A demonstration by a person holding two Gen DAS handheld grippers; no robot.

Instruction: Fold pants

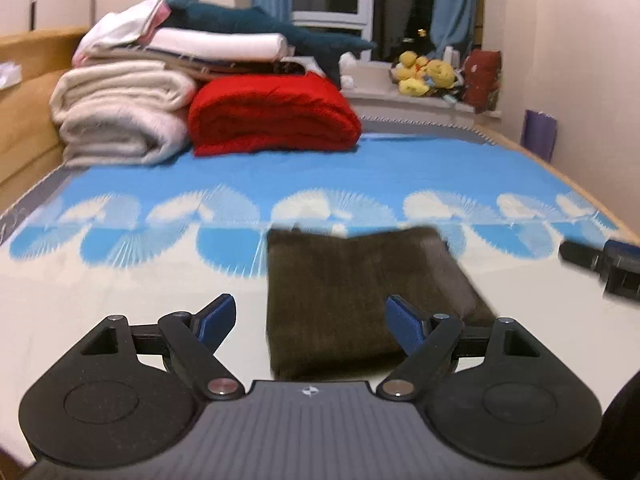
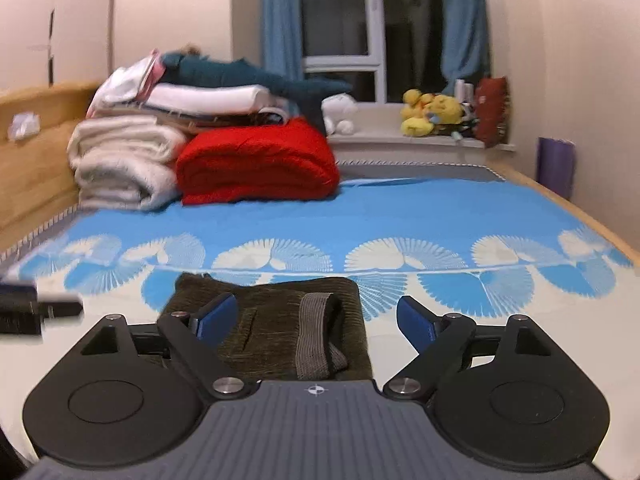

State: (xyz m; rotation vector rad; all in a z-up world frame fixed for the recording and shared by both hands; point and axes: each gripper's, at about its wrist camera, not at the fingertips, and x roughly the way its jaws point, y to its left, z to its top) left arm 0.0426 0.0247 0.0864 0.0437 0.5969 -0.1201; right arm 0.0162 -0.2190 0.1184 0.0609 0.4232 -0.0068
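The dark olive-brown pants (image 1: 352, 300) lie folded into a compact rectangle on the bed's white and blue cover (image 1: 120, 288). In the right wrist view the pants (image 2: 272, 332) show a grey elastic waistband (image 2: 316, 336) on top. My left gripper (image 1: 310, 322) is open and empty, just above the near edge of the pants. My right gripper (image 2: 318, 320) is open and empty, over the near edge of the pants. The right gripper's tip shows at the right edge of the left wrist view (image 1: 600, 264); the left gripper's tip shows at the left edge of the right wrist view (image 2: 36, 308).
Folded blankets are stacked at the far left of the bed: a red one (image 1: 272, 116), a cream one (image 1: 120, 116) and white and teal ones above. A wooden headboard (image 1: 24, 100) runs along the left. Plush toys (image 1: 424, 74) sit on the window sill. A purple object (image 1: 540, 136) stands by the right wall.
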